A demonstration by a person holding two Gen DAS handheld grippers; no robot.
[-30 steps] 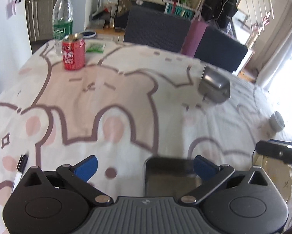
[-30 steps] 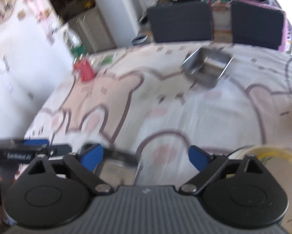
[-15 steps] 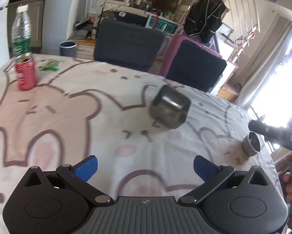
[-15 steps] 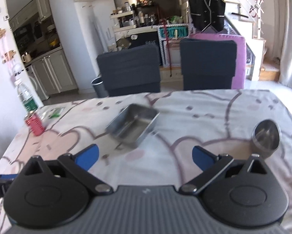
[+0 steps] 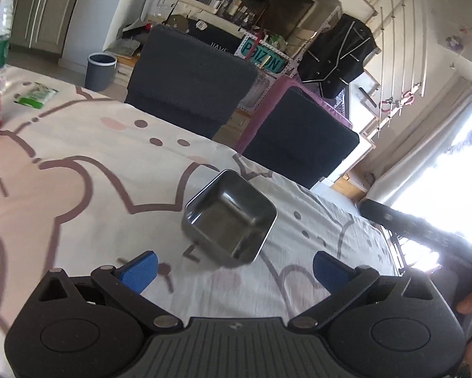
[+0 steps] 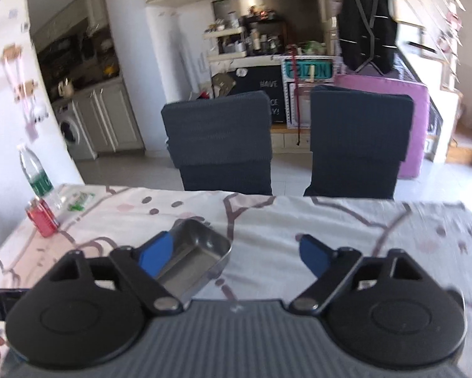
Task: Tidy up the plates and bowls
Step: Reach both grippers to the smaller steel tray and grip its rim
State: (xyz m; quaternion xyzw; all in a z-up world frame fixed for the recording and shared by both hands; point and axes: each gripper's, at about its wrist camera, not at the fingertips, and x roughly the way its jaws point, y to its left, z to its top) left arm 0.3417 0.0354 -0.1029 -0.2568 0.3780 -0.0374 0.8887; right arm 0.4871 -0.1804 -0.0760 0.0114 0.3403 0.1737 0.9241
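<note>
Square stainless-steel bowl (image 5: 229,219) sits upright and empty on the bear-print tablecloth (image 5: 88,189), now close ahead of both grippers. A second ago it lay far across the table from the left wrist camera, with a dark flat tray right at the fingertips and a yellow-rimmed glass plate at the right edge; neither shows now. Both hands have swung toward the bowl.

Left gripper (image 5: 233,266): blue pads spread wide, nothing between them, bowl just beyond the tips and slightly left of centre. Not touching.

Right gripper (image 6: 236,253): jaws have just been closing a little from full spread, yet they stand well apart and grip nothing. In its view the bowl (image 6: 193,260) lies behind the left finger (image 6: 157,253), off the gap's centre.

Reading: the approach to the bowl is under way, grasp not yet made. The left gripper looks better lined up on a wall of the bowl. A red drink can (image 6: 42,220) and a clear plastic water bottle (image 6: 36,176) stand well apart at the far left corner, clear of the path.
</note>
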